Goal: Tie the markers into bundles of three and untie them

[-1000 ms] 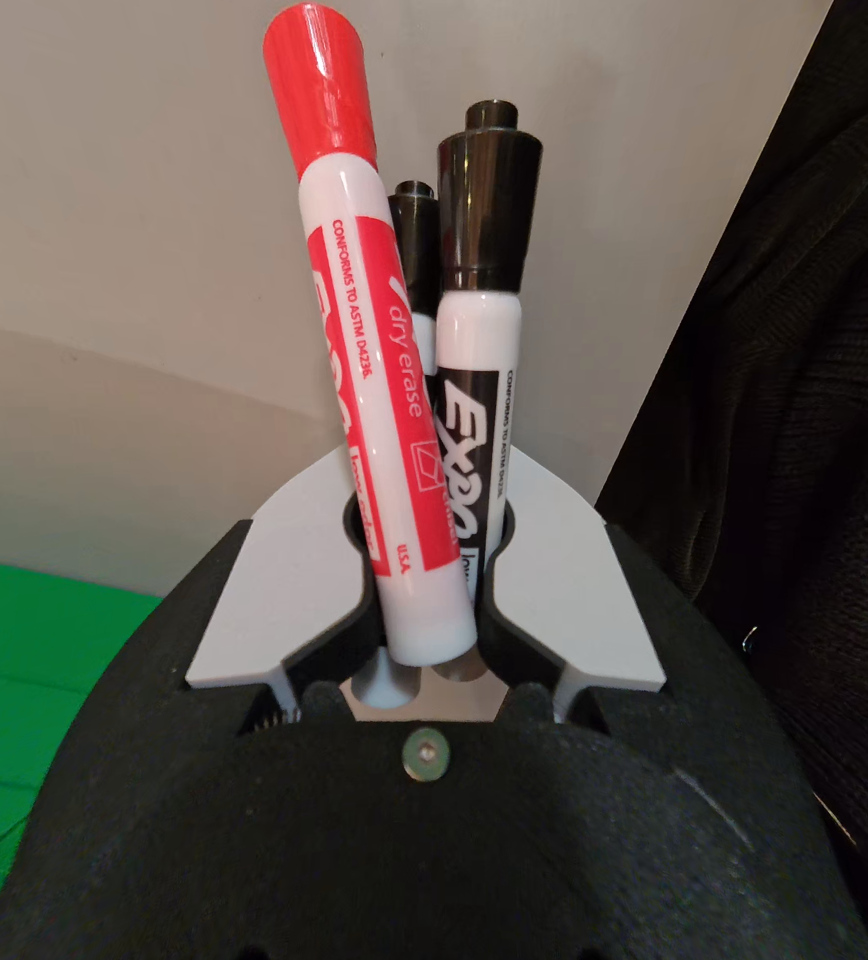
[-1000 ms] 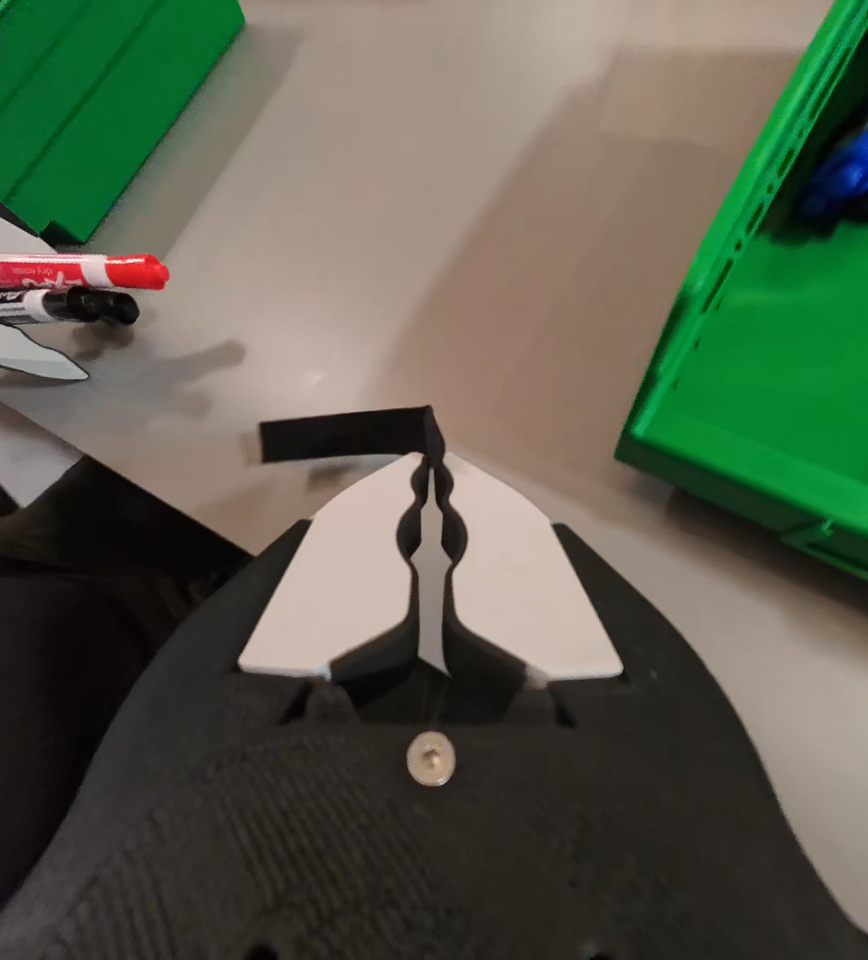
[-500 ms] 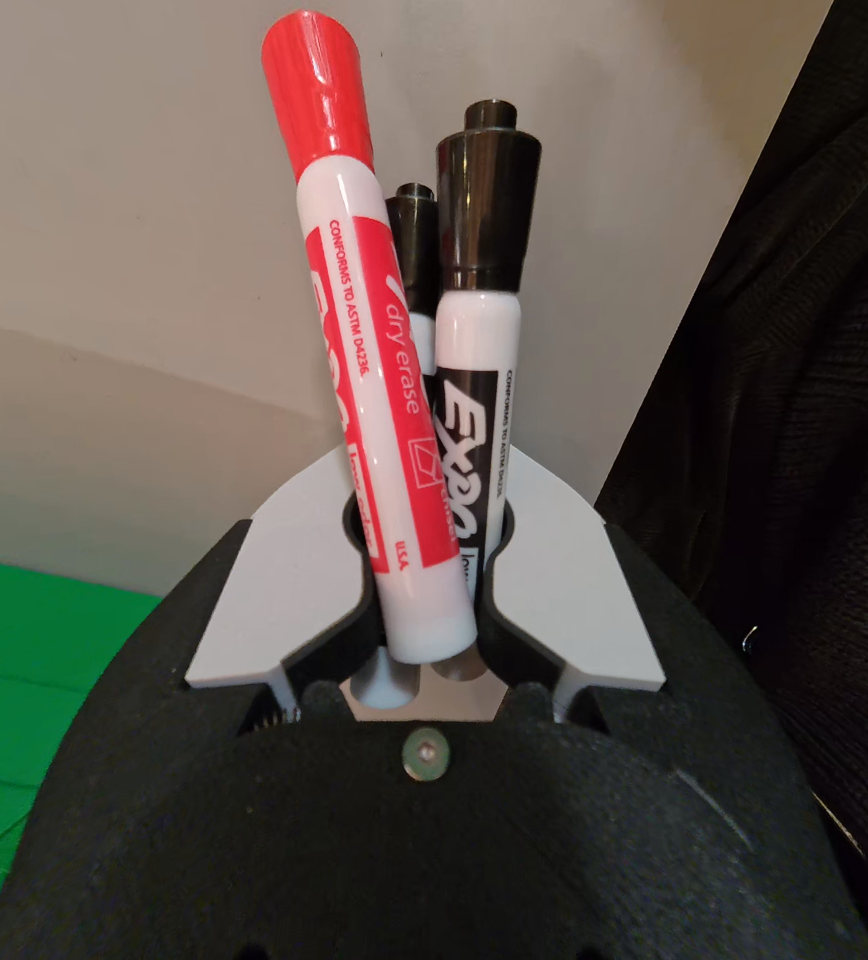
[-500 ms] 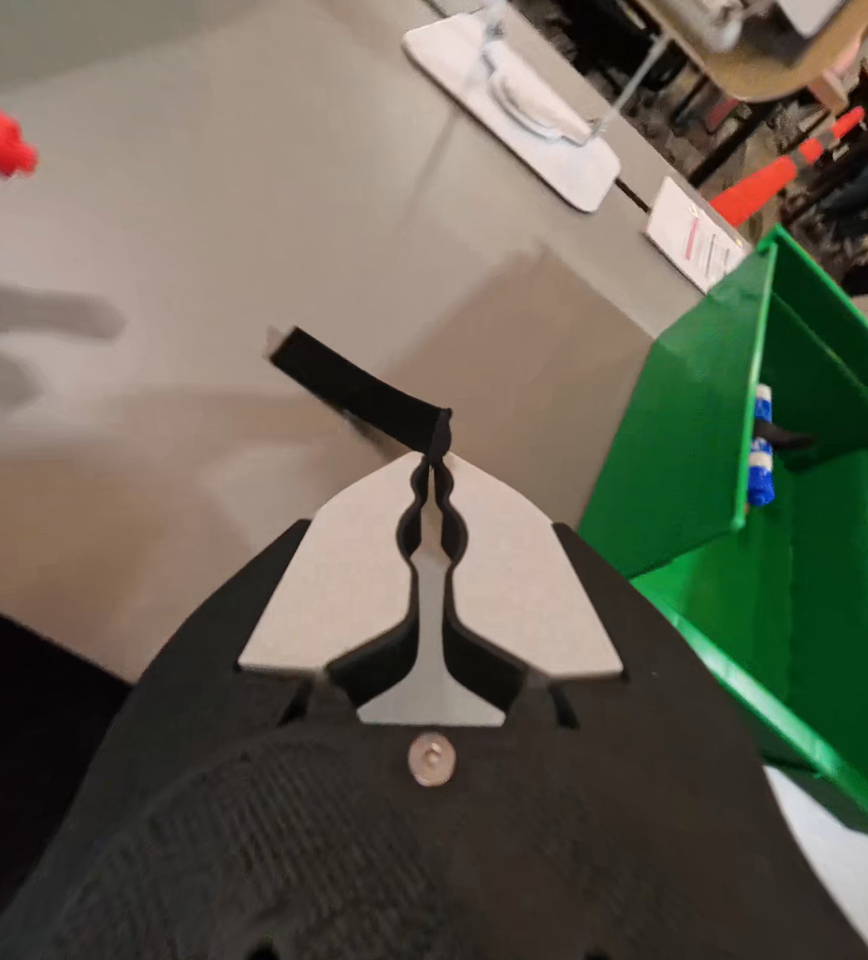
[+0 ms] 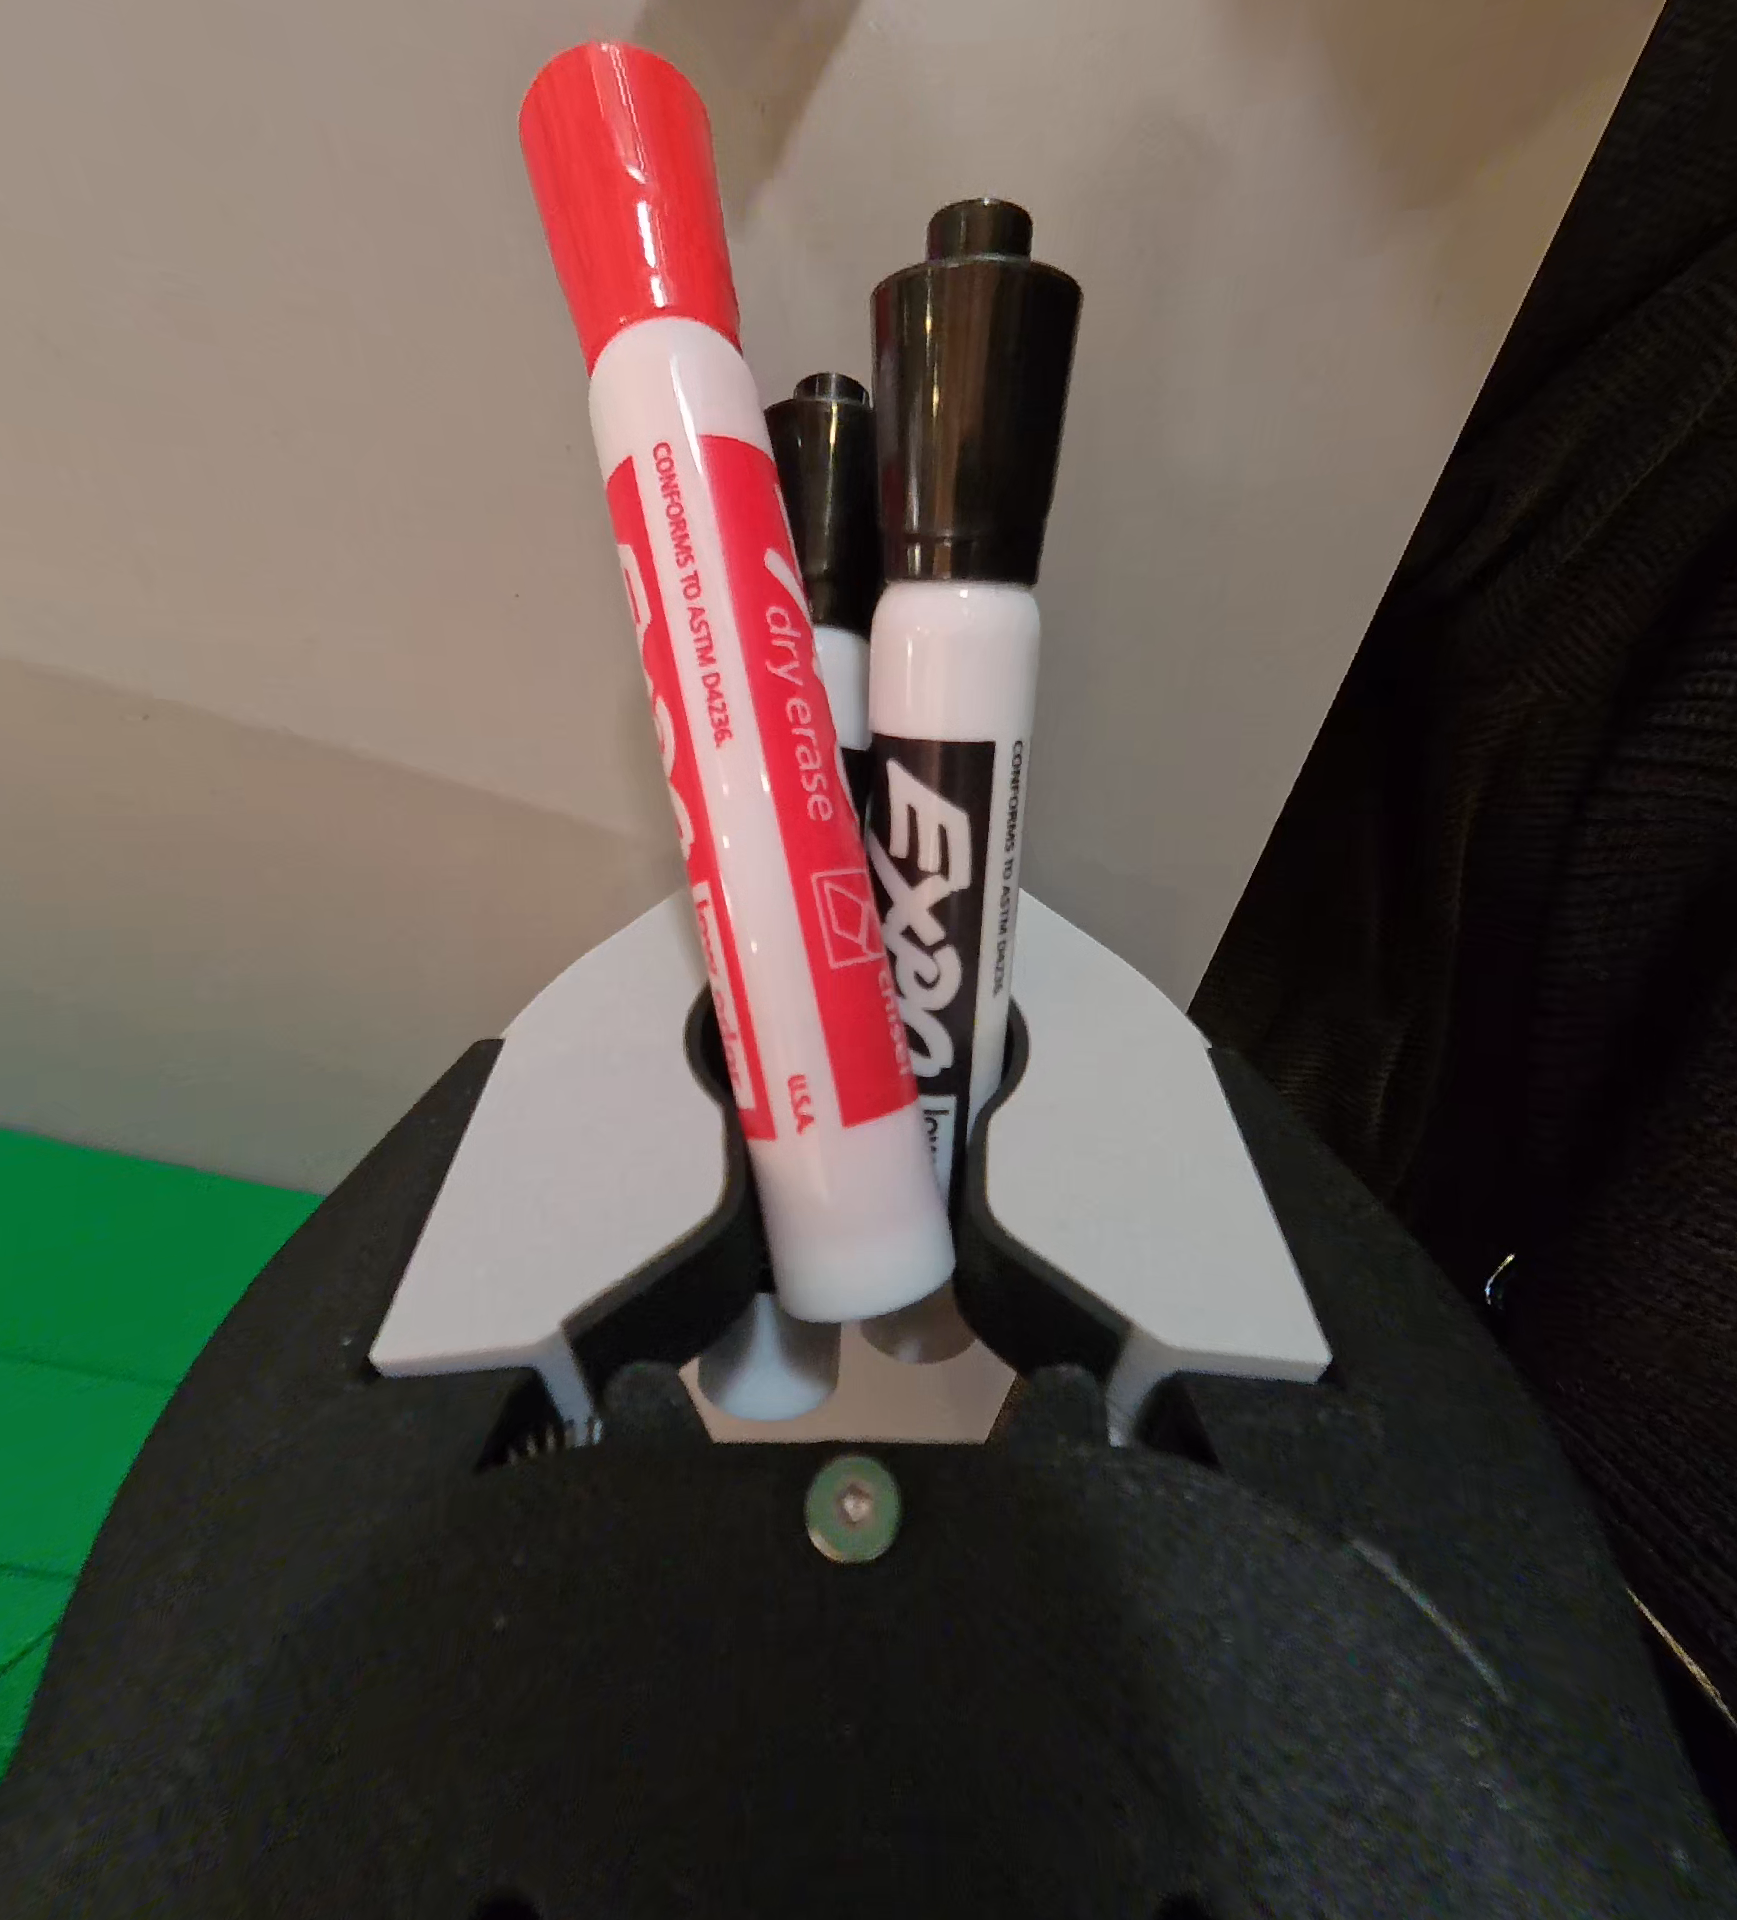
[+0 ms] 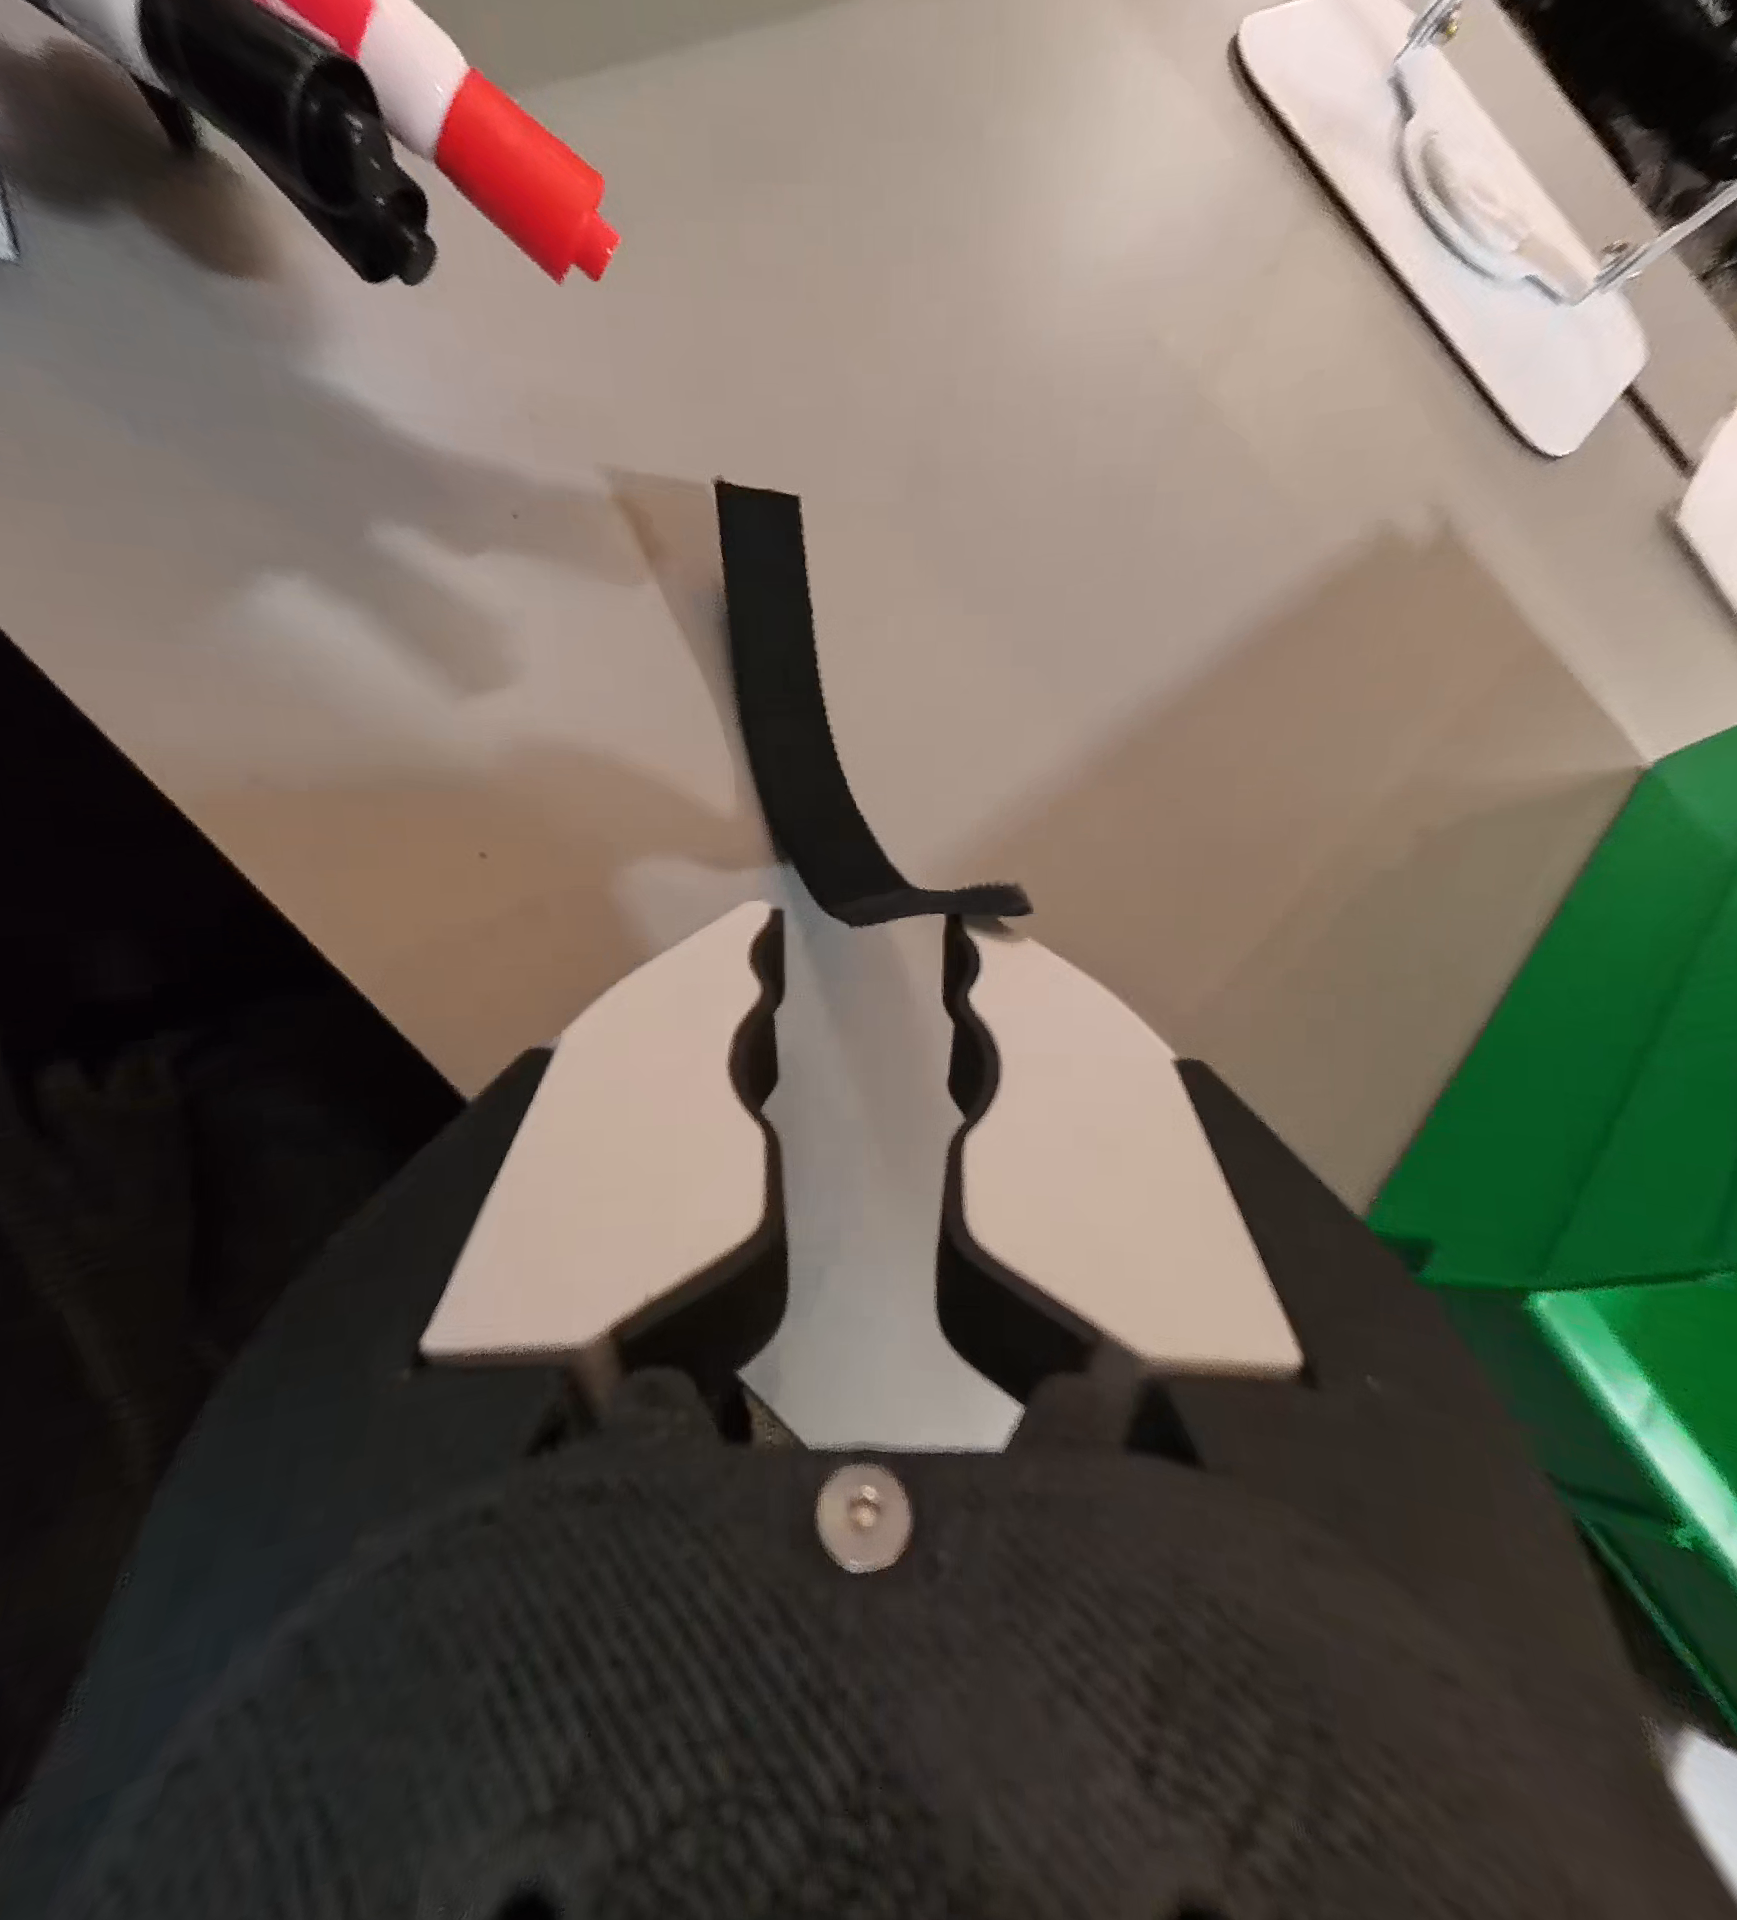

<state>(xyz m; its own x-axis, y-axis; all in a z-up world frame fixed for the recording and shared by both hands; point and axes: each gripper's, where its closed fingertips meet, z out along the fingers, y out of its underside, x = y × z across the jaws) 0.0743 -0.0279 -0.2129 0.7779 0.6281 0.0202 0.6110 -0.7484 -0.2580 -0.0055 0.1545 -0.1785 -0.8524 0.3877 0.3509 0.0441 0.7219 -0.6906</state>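
Left gripper (image 5: 848, 1049): your jaws are clamped on a bundle of three markers standing out ahead of the fingers.
- Red marker (image 5: 729, 727): front of the bundle, tilted left, cap away from you.
- Black marker (image 5: 957, 675): just right of the red one, touching it, upright.
- Second black marker (image 5: 828, 499): behind both, mostly hidden.
- Green bin (image 5: 64, 1351): low to your left.
- Dark knit sleeve (image 5: 1570, 935): close on your right.

Right gripper (image 6: 859, 930): your jaws stand apart with nothing between them.
- Black strap (image 6: 776, 707): its near end lies across your right fingertip; the rest runs ahead over the grey table (image 6: 1051, 416). Whether it touches the table, you cannot tell.
- Green crate (image 6: 1622, 1091): to your right.
- White base plate (image 6: 1446, 229): far ahead, right.
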